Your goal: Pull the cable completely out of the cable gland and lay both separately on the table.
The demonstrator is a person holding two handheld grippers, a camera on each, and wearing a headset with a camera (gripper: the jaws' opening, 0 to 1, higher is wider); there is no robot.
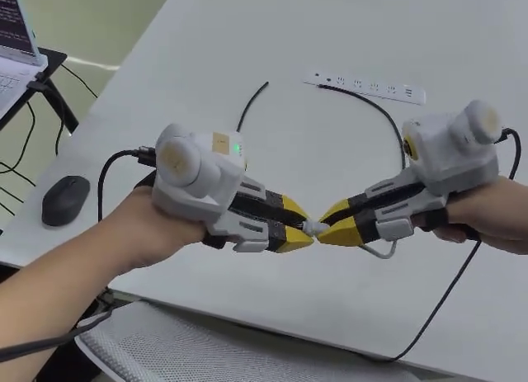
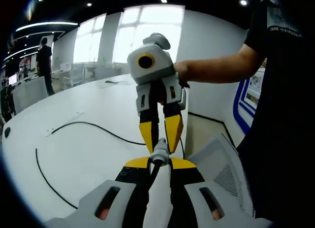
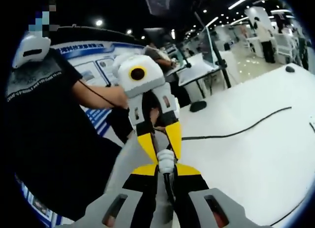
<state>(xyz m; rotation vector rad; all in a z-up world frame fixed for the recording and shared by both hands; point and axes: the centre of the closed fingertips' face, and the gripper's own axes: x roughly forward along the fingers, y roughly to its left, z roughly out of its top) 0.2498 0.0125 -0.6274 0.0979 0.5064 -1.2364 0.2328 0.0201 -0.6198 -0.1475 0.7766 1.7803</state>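
Left gripper (image 1: pixel 304 233) clamps narrow on the cable gland (image 1: pixel 314 228), clear above the table (image 1: pixel 330 52). Right gripper (image 1: pixel 328 225), nose to nose with it, pinches the cable (image 1: pixel 381 252) trailing beneath. The long axis follows both grippers, so a straight parting pull looks right.

wear: black short-sleeved T-shirt (image 2: pixel 280 119), small white lettering (image 2: pixel 284 27) on the chest (too small to read) | head: white headset (image 3: pixel 32 49) | left gripper (image 1: pixel 304 233): white-grey shell, black bands, yellow jaw tips, red slot inserts, black left cable (image 1: pixel 124 153) at rear | right gripper (image 1: pixel 328 225): same colours, black right cable (image 1: pixel 445 295)
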